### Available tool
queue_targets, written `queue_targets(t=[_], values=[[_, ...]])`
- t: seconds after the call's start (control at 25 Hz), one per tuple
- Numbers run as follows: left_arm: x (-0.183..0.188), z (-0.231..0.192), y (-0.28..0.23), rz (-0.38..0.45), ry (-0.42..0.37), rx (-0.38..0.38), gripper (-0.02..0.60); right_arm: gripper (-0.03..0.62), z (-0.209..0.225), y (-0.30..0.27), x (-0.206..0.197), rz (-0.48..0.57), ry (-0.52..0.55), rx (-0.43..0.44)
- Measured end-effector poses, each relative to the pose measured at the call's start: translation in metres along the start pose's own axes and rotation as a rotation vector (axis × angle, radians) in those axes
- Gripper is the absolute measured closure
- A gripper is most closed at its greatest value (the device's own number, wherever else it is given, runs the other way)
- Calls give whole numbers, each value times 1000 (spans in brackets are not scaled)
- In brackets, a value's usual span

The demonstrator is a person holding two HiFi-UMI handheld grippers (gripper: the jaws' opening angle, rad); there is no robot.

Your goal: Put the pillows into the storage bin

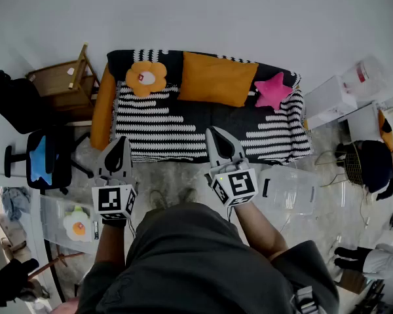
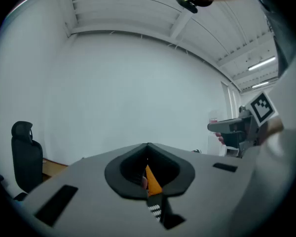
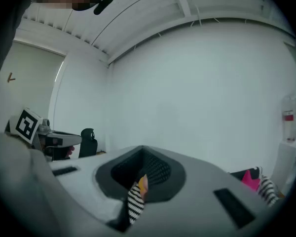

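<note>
Plainly, the left tongs and right tongs are both clenched on nothing; their cubes bear black square markers. Ahead of them on the sofa lie the flower pillow, orange pillow and star pillow. Just right of the right tongs stands the clear bin. A far-right bottle has a red label, its print too small to read.

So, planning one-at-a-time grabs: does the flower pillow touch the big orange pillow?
Apart. The head view shows a strip of the striped sofa between the flower pillow and the orange pillow.
</note>
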State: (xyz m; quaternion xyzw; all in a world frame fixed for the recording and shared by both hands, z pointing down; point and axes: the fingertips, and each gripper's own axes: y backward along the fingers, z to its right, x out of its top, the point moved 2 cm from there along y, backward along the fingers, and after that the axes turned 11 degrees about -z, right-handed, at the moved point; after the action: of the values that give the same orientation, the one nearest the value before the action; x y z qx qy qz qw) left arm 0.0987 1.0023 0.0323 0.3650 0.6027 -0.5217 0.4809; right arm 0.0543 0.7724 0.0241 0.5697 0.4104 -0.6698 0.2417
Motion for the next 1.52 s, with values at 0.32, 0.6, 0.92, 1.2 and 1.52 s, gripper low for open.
queue_targets(t=[0.32,0.6,0.92,1.2,1.52], values=[[0,2,-2,4,-9,-9,580,595,2,1,-4,-8,-3,-7],[-4,5,0,15,-10,12,570,595,6,7,-12,7,-44,8],[-9,17,-7,10,7,-16,210,595,15,8,-25,-21,-42,26],[-9,31,-24,-15,-11,18,202,594,38,14,-34,-26,-44,49],[-6,53,-39,-13,-27,65,202,594,66,21,-45,-28,-48,89]])
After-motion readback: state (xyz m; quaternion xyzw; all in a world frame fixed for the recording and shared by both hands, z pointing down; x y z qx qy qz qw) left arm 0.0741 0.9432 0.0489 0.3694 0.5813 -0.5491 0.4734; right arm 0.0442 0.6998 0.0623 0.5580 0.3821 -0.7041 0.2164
